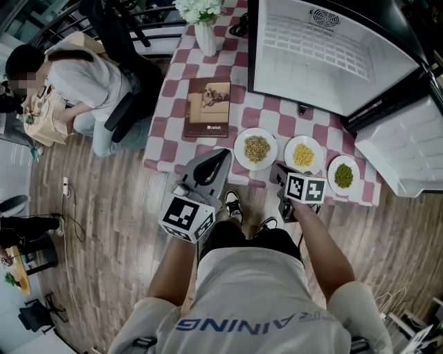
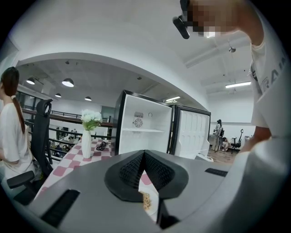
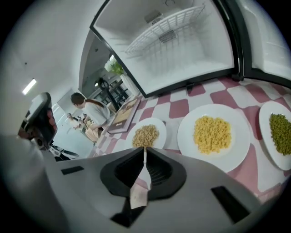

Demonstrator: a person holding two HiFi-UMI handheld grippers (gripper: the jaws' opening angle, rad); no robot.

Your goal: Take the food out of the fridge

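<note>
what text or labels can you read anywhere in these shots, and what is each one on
"AINING": white print on the person's shirt in the head view; the start of the word is lost in a fold.
On the book: a small white word low on the cover, too small to read.
On the fridge: a round emblem on the inner wall, too blurred to read.

Head view: steeply down onto checkered table [image 1: 263, 117]. Gripper views: low, near table edge, toward open fridge [image 2: 145, 129]; shared: plate of brown grains [image 3: 160, 128].
</note>
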